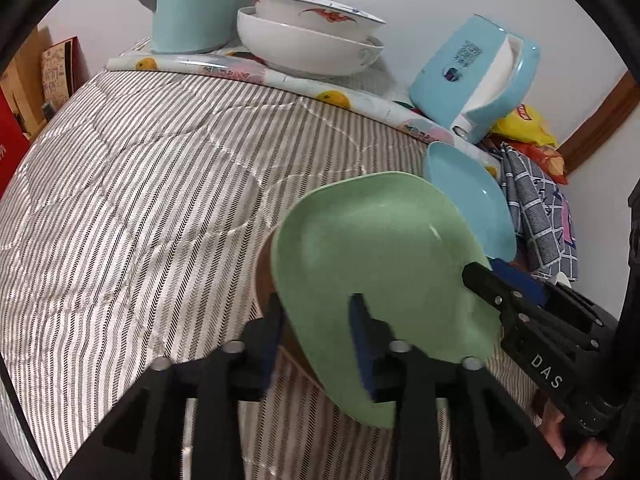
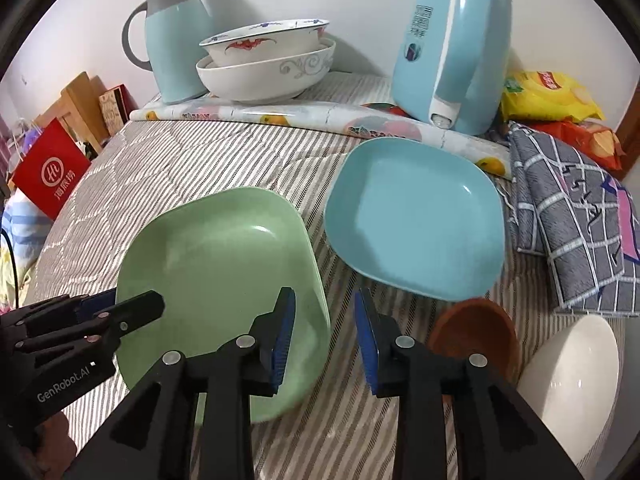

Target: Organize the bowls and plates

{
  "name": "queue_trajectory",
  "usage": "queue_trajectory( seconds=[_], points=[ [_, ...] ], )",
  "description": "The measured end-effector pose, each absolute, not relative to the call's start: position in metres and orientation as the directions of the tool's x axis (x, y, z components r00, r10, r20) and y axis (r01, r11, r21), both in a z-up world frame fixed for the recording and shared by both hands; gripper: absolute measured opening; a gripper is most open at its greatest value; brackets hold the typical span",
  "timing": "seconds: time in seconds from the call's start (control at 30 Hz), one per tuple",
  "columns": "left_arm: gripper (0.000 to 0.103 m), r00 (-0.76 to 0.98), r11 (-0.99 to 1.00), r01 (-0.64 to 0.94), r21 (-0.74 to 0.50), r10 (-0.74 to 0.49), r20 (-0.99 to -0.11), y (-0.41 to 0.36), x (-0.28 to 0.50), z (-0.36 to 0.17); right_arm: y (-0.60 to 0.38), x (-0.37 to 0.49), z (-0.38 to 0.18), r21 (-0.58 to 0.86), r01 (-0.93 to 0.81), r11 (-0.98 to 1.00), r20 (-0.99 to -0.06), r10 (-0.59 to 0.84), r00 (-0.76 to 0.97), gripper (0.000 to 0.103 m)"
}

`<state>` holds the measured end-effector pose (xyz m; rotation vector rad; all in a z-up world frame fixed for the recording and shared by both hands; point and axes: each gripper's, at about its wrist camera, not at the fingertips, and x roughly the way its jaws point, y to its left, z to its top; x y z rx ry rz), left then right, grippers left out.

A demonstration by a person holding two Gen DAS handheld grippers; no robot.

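A green square plate is lifted and tilted above the striped bedcover. My left gripper straddles its near edge with a finger on each face, and shows at the plate's left edge in the right wrist view. My right gripper is open beside the plate's right edge; in the left wrist view it reaches the plate's right rim. A blue square plate lies flat behind. A brown bowl and a white bowl sit at the right. Two stacked white bowls stand at the back.
A light blue thermos jug and a blue kettle stand at the back on a fruit-print sheet. Snack bags and a checked cloth lie at the right. A red bag is beyond the left edge.
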<state>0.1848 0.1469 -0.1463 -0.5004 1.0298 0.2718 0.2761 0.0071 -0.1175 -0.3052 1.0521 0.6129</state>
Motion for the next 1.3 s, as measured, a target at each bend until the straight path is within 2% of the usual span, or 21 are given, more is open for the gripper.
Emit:
queue_trajectory(
  seconds=[0.07,0.13,0.17,0.43,0.5,0.57,0.77,1.13,1.3],
  points=[
    [0.054,0.509,0.859,-0.435,-0.269,-0.012,-0.861,0.143,0.182,-0.141,0.001,0.273,-0.115,0.049,-0.594,0.803,-0.879,0.317,0.356,0.031],
    [0.065,0.513,0.867,-0.435,-0.245,0.015,-0.858,0.139,0.178,-0.136,-0.007,0.268,-0.112,0.052,-0.585,0.809,-0.877,0.317,0.361,0.031],
    [0.065,0.517,0.871,-0.43,-0.237,0.022,-0.856,0.137,0.176,-0.134,-0.01,0.266,-0.111,0.052,-0.582,0.811,-0.877,0.317,0.362,0.031],
    [0.065,0.52,0.872,-0.429,-0.235,0.026,-0.854,0.132,0.167,-0.125,-0.039,0.249,-0.096,0.048,-0.552,0.832,-0.867,0.309,0.39,0.033],
    [0.065,0.527,0.874,-0.425,-0.236,0.027,-0.849,0.128,0.167,-0.121,-0.046,0.247,-0.091,0.055,-0.54,0.84,-0.863,0.312,0.398,0.039],
    [0.065,0.528,0.878,-0.422,-0.224,0.037,-0.848,0.124,0.167,-0.117,-0.056,0.245,-0.084,0.066,-0.52,0.852,-0.852,0.319,0.414,0.05],
    [0.065,0.555,0.895,-0.401,-0.196,0.067,-0.829,0.112,0.176,-0.098,-0.084,0.248,-0.062,0.085,-0.448,0.89,-0.818,0.319,0.478,0.055],
    [0.065,0.606,0.921,-0.343,-0.186,0.066,-0.793,0.087,0.216,-0.074,-0.118,0.27,-0.045,0.142,-0.372,0.917,-0.819,0.32,0.476,0.058],
    [0.065,0.586,0.937,-0.315,-0.151,0.067,-0.808,0.082,0.238,-0.076,-0.12,0.285,-0.047,0.152,-0.359,0.921,-0.824,0.319,0.468,0.058]
  ],
)
